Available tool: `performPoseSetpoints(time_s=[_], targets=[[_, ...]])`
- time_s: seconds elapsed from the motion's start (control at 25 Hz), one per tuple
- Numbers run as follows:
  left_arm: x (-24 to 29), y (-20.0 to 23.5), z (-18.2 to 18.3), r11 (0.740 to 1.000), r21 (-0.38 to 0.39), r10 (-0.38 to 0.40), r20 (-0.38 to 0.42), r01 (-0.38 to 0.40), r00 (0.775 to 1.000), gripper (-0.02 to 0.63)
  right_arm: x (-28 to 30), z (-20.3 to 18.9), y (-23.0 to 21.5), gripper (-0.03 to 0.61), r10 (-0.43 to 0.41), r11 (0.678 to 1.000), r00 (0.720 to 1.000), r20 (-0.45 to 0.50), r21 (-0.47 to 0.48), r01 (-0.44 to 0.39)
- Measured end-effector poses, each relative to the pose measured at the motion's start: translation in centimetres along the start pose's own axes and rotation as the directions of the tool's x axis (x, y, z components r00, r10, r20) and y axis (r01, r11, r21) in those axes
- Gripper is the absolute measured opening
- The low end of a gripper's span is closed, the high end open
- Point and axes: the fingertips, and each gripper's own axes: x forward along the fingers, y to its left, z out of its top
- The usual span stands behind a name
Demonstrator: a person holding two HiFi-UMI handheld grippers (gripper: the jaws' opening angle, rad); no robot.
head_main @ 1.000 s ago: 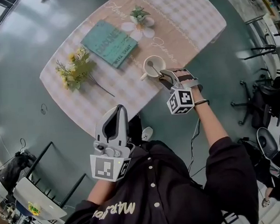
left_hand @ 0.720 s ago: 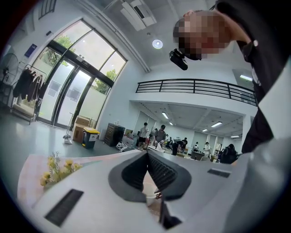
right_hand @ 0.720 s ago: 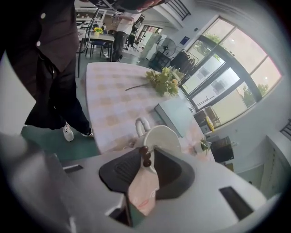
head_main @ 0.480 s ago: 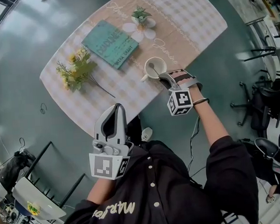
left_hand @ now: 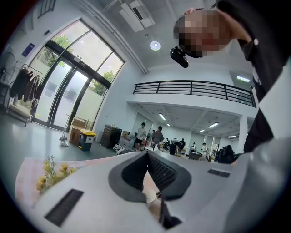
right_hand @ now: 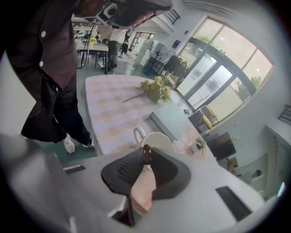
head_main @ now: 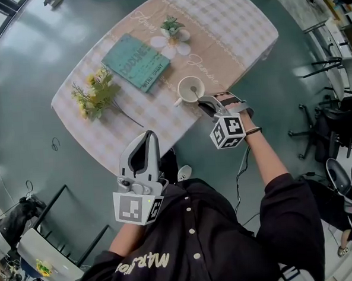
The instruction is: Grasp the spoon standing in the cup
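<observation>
The white cup (head_main: 184, 81) stands near the front edge of the table (head_main: 228, 21), on the pink checked cloth, and the spoon (head_main: 193, 93) leans in it with its handle tipped toward the person. The right gripper (head_main: 204, 101) reaches down at a slant to the cup's near rim. Its jaws have just been closing and now pinch the dark tip of the spoon's handle. The right gripper view shows this plainly — the pads meet on the handle end, with the cup's rim just beyond.

The left gripper (head_main: 148, 138) hangs back by the person's chest, well apart from the cup and pointing level across the room. Its jaws are together with nothing between them.

Farther along the table lie a teal book (head_main: 135, 62), a spray of yellow flowers (head_main: 96, 94) and a small potted plant (head_main: 172, 27) — all apart from the cup.
</observation>
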Motion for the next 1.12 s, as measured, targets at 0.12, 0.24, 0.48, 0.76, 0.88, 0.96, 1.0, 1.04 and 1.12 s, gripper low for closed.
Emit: performPoseSetpoints(time_s=[0.12,0.24,0.48,0.76,0.88,0.96,1.0,1.04,1.12], targets=[[0.1,-0.3,0.5,1.000,0.009,-0.010,0.011,0.010,1.000,0.011,-1.2,0.8,-0.9,0.051,-0.028,0.992,0.998,0.059,0.124,0.020],[0.2,-0.5,1.1,1.000,0.019,-0.018,0.022,0.018,1.000,0.011,-2.6,1.6,-1.8,0.051,-0.056,0.968,0.993,0.104,0.250,0.029],[0.4,-0.9,2.5,0.998,0.047,-0.034,0.048,0.032,0.998,0.011,-5.5,3.1,-3.4,0.051,-0.138,0.891,0.977,0.165,0.451,0.050],[0.8,-1.3,4.5,0.996,0.075,-0.052,0.085,0.046,0.995,0.011,-10.4,4.3,-7.3,0.051,-0.317,0.721,0.922,0.221,0.688,0.083],[0.9,-1.4,5.2,0.995,0.091,-0.060,0.096,0.051,0.994,0.011,-12.8,4.0,-8.9,0.051,-0.408,0.638,0.888,0.212,0.762,0.111],[1.0,-1.6,5.6,0.993,0.104,-0.066,0.102,0.055,0.993,0.011,-14.6,4.0,-9.8,0.051,-0.465,0.595,0.859,0.214,0.794,0.125],[1.0,-1.6,5.9,0.992,0.111,-0.069,0.107,0.058,0.992,0.011,-15.5,4.2,-10.2,0.051,-0.492,0.576,0.843,0.217,0.807,0.128],[1.1,-1.7,6.2,0.991,0.118,-0.073,0.112,0.060,0.991,0.011,-16.4,4.4,-10.6,0.051,-0.517,0.559,0.827,0.220,0.819,0.131],[1.1,-1.9,6.9,0.989,0.132,-0.078,0.121,0.062,0.990,0.011,-18.4,5.1,-11.4,0.051,-0.566,0.526,0.792,0.228,0.840,0.134]])
